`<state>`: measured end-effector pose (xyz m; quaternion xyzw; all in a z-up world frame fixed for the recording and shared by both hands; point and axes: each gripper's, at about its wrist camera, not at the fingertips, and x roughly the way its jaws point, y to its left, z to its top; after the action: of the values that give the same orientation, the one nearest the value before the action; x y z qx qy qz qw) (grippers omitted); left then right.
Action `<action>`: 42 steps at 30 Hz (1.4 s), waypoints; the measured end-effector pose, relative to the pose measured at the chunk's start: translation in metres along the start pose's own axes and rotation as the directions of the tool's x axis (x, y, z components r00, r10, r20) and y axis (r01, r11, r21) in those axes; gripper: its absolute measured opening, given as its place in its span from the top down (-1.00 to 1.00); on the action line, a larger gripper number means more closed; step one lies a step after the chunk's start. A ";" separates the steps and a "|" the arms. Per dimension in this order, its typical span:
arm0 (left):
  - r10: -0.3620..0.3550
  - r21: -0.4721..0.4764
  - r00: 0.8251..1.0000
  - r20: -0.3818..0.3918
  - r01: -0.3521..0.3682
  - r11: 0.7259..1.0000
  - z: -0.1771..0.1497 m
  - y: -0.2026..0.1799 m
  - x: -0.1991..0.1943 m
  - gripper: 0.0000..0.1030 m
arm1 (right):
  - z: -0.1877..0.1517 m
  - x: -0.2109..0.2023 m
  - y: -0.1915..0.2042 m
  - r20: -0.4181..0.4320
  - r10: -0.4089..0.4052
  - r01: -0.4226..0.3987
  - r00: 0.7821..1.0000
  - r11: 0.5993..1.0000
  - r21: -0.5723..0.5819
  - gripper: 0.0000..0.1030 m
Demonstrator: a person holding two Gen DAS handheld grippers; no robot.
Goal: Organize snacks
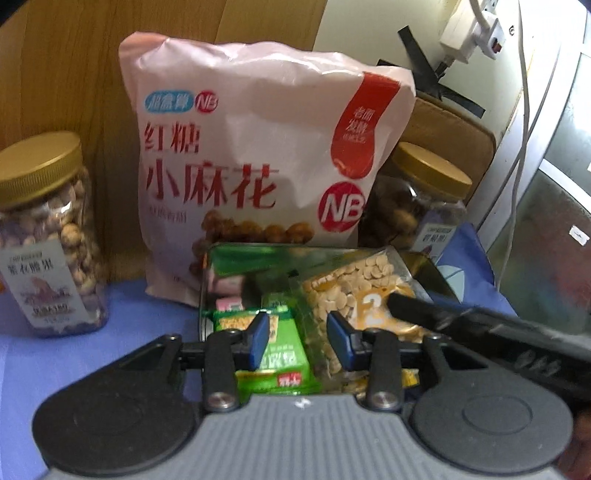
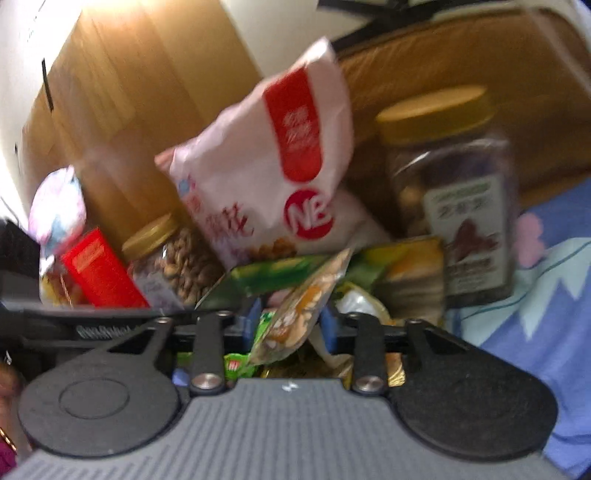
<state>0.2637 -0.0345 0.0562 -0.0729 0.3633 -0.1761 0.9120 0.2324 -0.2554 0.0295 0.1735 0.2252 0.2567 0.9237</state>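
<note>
A metal tin (image 1: 218,258) holds small snacks: a green packet (image 1: 284,354), pink sweets (image 1: 225,286) and a clear bag of pale round chips (image 1: 354,288). My left gripper (image 1: 298,338) hovers over the tin's near side, open, with the green packet lying below the gap. One of my right gripper's fingers (image 1: 413,306) reaches in from the right, over the chip bag. In the right wrist view the chip bag (image 2: 299,306) stands tilted between the spread blue pads of my right gripper (image 2: 291,323), loose, not pressed.
A large pink snack bag (image 1: 251,147) leans on a wooden panel behind the tin. Gold-lidded jars stand at the left (image 1: 48,236) and right (image 1: 417,206). A red box (image 2: 99,273) sits far left. A blue cloth (image 1: 74,350) covers the surface. A power strip (image 1: 469,33) hangs at the upper right.
</note>
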 end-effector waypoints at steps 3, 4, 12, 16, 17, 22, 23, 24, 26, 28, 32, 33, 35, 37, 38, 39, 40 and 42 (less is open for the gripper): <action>0.006 0.003 1.000 0.011 -0.006 1.000 -0.002 -0.001 -0.007 0.27 | -0.005 -0.022 -0.001 0.079 -0.058 0.057 0.995 0.998 0.006 -0.01; 0.014 0.008 1.000 0.018 -0.014 1.000 -0.003 -0.002 -0.011 0.27 | -0.005 -0.026 -0.002 0.090 -0.063 0.063 0.994 0.998 0.013 -0.01; 0.104 0.094 0.992 0.077 -0.111 0.989 -0.026 -0.032 -0.055 0.07 | -0.032 -0.071 0.013 0.131 -0.068 0.062 0.989 0.997 0.047 -0.01; 0.183 0.151 0.979 0.090 -0.195 0.969 -0.052 -0.049 -0.072 -0.24 | -0.058 -0.092 0.029 0.129 -0.100 0.096 0.987 0.995 0.040 -0.01; 0.197 0.161 0.976 0.092 -0.210 0.964 -0.060 -0.053 -0.077 -0.28 | -0.064 -0.097 0.031 0.123 -0.106 0.101 0.987 0.994 0.048 -0.01; 0.233 0.171 0.969 0.089 -0.245 0.954 -0.092 -0.060 -0.099 -0.60 | -0.090 -0.118 0.042 0.092 -0.112 0.101 0.989 0.988 0.113 -0.01; 0.238 0.173 0.967 0.089 -0.251 0.953 -0.098 -0.060 -0.104 -0.64 | -0.093 -0.122 0.044 0.087 -0.108 0.097 0.990 0.988 0.121 -0.01; 0.244 0.174 0.966 0.089 -0.256 0.951 -0.104 -0.061 -0.108 -0.73 | -0.097 -0.125 0.047 0.082 -0.106 0.096 0.991 0.988 0.123 -0.01; 0.256 0.172 0.962 0.089 -0.268 0.948 -0.113 -0.061 -0.114 -0.79 | -0.103 -0.131 0.055 0.074 -0.106 0.097 0.992 0.989 0.112 -0.02; 0.263 0.162 0.961 0.084 -0.274 0.948 -0.121 -0.060 -0.121 -0.90 | -0.107 -0.135 0.062 0.069 -0.105 0.098 0.992 0.990 0.099 -0.03; 0.280 0.136 0.956 0.084 -0.289 0.947 -0.132 -0.054 -0.132 -0.99 | -0.114 -0.140 0.074 0.064 -0.100 0.095 0.993 0.992 0.084 -0.04; 0.287 0.131 0.955 0.080 -0.295 0.946 -0.134 -0.052 -0.135 -0.99 | -0.115 -0.141 0.076 0.063 -0.099 0.094 0.993 0.992 0.080 -0.05; 0.295 0.122 0.953 0.070 -0.301 0.946 -0.137 -0.049 -0.137 -0.99 | -0.116 -0.141 0.080 0.061 -0.098 0.094 0.993 0.993 0.075 -0.07; 0.306 0.111 0.950 0.061 -0.311 0.944 -0.139 -0.045 -0.140 -1.00 | -0.118 -0.142 0.083 0.059 -0.099 0.094 0.993 0.993 0.073 -0.12; 0.313 0.105 0.948 0.055 -0.318 0.942 -0.140 -0.043 -0.140 -1.00 | -0.119 -0.142 0.085 0.058 -0.099 0.094 0.993 0.993 0.071 -0.12; 0.318 0.100 0.947 0.051 -0.321 0.942 -0.141 -0.040 -0.141 -1.00 | -0.120 -0.142 0.086 0.057 -0.099 0.095 0.994 0.993 0.069 -0.13; 0.320 0.094 0.946 0.047 -0.323 0.942 -0.143 -0.039 -0.142 -1.00 | -0.120 -0.142 0.088 0.056 -0.099 0.095 0.994 0.993 0.067 -0.13; 0.323 0.083 0.946 0.041 -0.325 0.942 -0.144 -0.035 -0.143 -1.00 | -0.121 -0.141 0.090 0.054 -0.098 0.095 0.994 0.993 0.064 -0.13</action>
<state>0.0590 -0.0140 0.0515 0.0258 0.3500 -0.0385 0.9356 0.0276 -0.2363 0.0138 0.1976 0.2148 0.1999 0.9353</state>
